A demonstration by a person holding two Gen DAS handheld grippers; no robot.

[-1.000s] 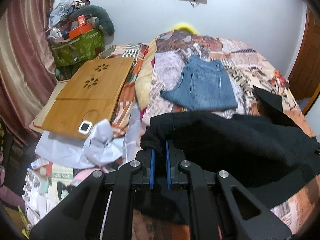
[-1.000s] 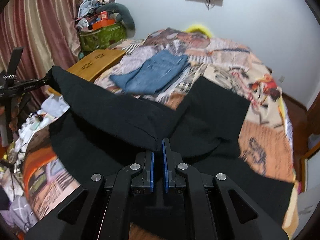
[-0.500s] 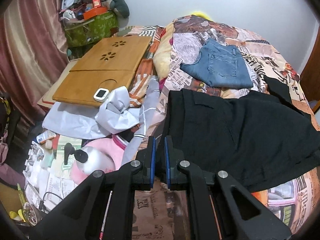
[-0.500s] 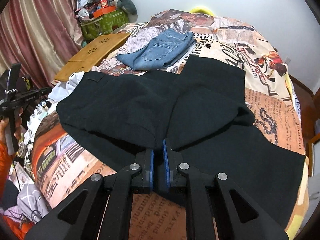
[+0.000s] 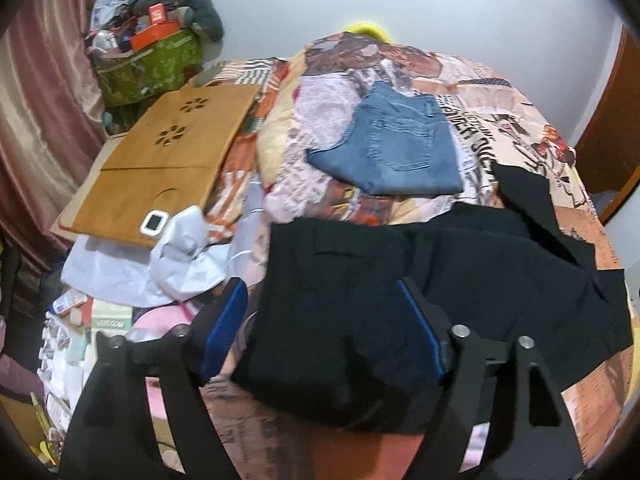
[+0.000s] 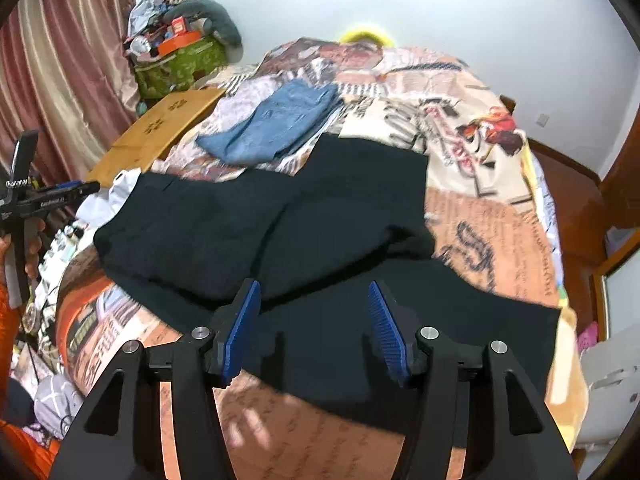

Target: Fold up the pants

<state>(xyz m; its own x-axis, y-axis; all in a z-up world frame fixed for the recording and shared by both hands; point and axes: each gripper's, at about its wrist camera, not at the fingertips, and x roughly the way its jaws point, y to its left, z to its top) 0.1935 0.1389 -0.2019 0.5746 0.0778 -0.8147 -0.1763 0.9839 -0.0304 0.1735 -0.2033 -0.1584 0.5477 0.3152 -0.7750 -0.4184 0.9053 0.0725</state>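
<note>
Black pants (image 5: pixel 460 272) lie spread on the patterned bedspread (image 5: pixel 480 92), one leg folded over the other (image 6: pixel 224 232). My left gripper (image 5: pixel 322 320) hovers over their left edge. Its jaws are opening; the cloth lies below the gap and the blue pads (image 5: pixel 224 328) do not press it. My right gripper (image 6: pixel 316 320) stands over the near edge of the pants. Its jaws are opening too, and the pads (image 6: pixel 386 336) are clear of the cloth. The right wrist view shows the left gripper (image 6: pixel 48 198) at far left, in a hand.
Folded blue jeans (image 5: pixel 396 148) lie farther back on the bed (image 6: pixel 500 216). A wooden lap desk (image 5: pixel 168 160) with a small white device (image 5: pixel 154 222) sits left of the bed. Crumpled grey wrapping (image 5: pixel 188 256) and floor clutter lie below it. A full green bag (image 5: pixel 148 64) stands in the corner.
Both grippers were shut on the black pants and lifted them; now both have let go and stand open. The pants have dropped flat onto the bed.
</note>
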